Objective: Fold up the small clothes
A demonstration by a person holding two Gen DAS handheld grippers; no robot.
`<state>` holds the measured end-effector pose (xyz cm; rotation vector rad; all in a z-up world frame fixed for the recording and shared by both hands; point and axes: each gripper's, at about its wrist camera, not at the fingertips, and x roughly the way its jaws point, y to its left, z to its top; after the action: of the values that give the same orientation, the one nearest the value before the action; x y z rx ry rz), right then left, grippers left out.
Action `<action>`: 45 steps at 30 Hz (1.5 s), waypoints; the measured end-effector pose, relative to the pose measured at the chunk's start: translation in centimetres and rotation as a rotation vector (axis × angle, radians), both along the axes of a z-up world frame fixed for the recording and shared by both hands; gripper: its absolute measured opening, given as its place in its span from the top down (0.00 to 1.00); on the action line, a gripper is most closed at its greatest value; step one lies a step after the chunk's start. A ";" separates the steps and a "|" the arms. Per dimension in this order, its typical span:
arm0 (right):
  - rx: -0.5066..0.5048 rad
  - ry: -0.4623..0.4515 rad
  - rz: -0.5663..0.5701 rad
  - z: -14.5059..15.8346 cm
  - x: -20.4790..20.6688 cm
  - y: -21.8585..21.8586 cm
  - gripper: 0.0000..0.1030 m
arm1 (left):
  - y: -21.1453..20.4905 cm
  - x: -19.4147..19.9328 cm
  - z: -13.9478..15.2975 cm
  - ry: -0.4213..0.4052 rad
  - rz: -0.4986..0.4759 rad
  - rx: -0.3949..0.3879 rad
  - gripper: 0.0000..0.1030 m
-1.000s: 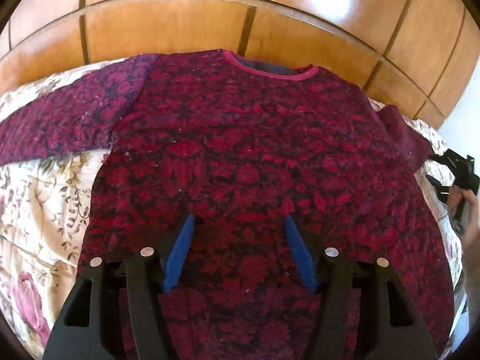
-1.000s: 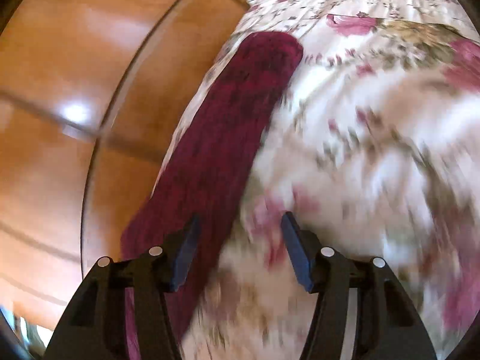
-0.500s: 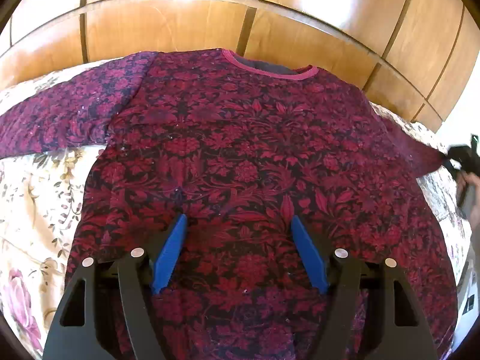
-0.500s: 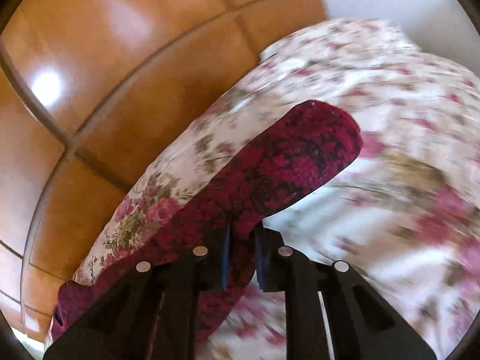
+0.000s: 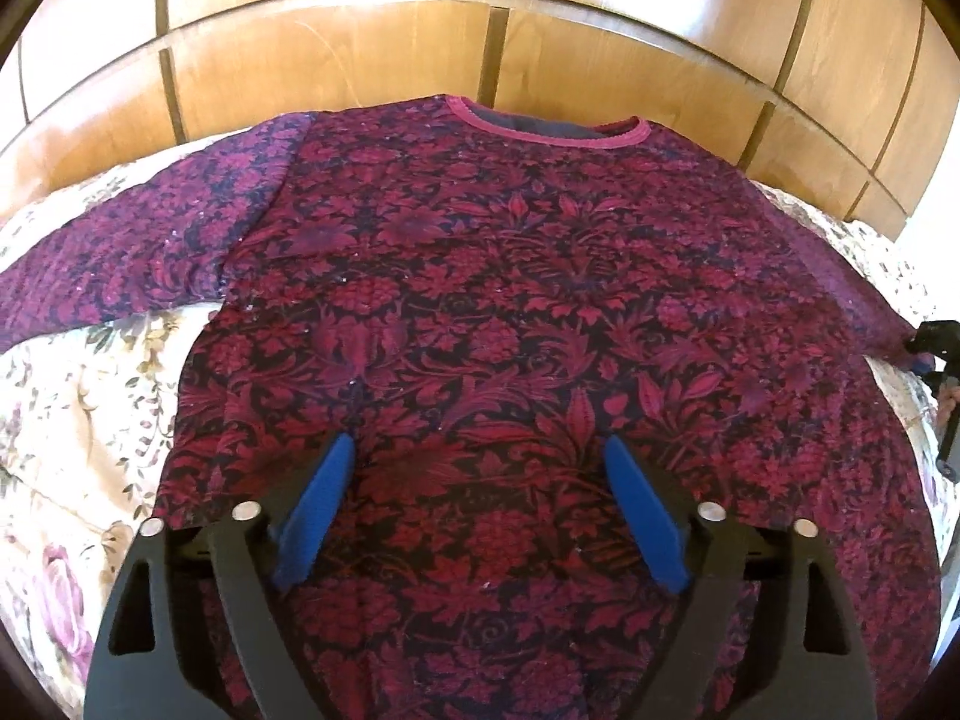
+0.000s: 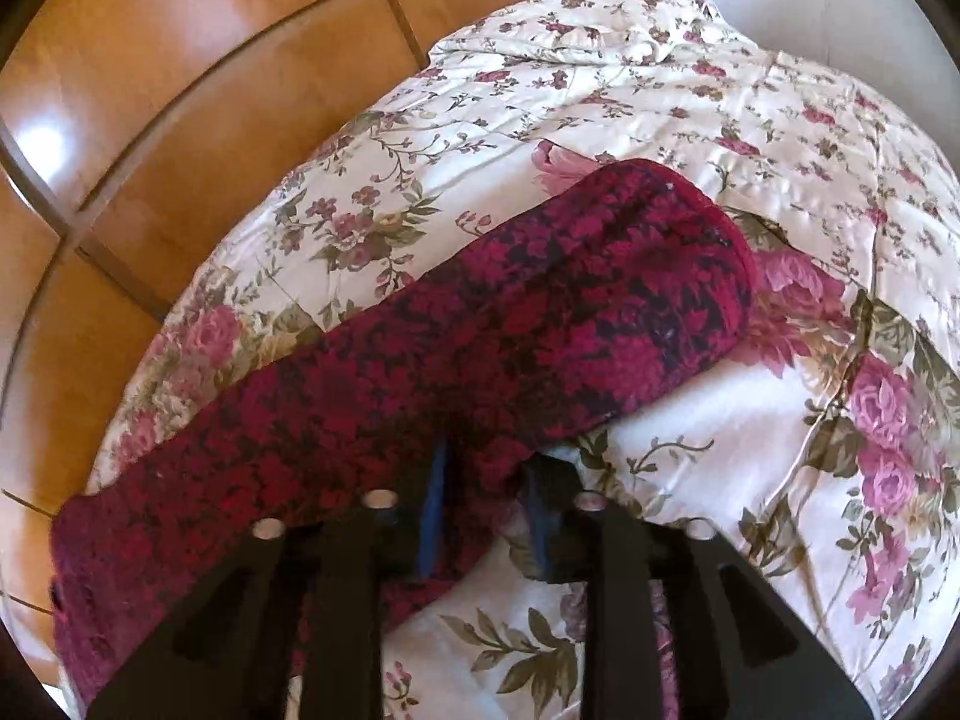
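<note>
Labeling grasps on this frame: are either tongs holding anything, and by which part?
Right tongs are shut on the sweater's sleeve, pinching its lower edge a little back from the cuff. Left tongs are open above the sweater body, holding nothing.

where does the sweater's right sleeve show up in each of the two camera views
Left wrist view: the right sleeve runs off the sweater to the far right edge.
Right wrist view: it crosses the centre diagonally, pinched in the right tool.
Shared landmark: the floral bedspread.

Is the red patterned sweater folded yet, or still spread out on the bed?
Still spread. The sweater lies flat on the floral bedspread, both sleeves out sideways, no crease visible. The right gripper pinches one sleeve; the left gripper is open above the body.
</note>
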<state>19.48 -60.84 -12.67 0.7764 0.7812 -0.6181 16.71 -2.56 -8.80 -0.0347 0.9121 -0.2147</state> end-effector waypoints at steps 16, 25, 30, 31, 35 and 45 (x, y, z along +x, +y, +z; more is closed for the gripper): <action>0.201 -0.186 -0.024 0.0 -1.9 -1.6 0.56 | -0.3 0.0 -0.1 -0.004 0.052 0.091 0.04; 0.113 -0.184 0.044 2.9 -0.7 -0.9 0.86 | -0.3 0.0 -0.3 -0.002 0.053 0.079 0.04; -0.067 -0.213 0.196 9.0 1.3 3.4 0.87 | 0.2 -0.3 -0.2 -0.003 0.056 0.045 0.04; -0.122 -0.215 0.257 10.6 2.1 5.4 0.87 | 0.4 -0.4 -0.1 -0.004 0.057 0.032 0.04; -0.292 -0.206 0.491 14.4 5.2 14.4 0.87 | 1.8 -0.8 0.7 0.001 0.079 -0.063 0.07; -0.306 -0.192 1.008 11.5 10.0 36.4 0.84 | 7.4 -0.5 3.0 0.021 0.075 -0.399 0.31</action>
<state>29.43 -24.45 -1.14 0.0939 0.7651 0.2447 16.24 4.86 -5.76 -0.4408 0.8754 -0.3244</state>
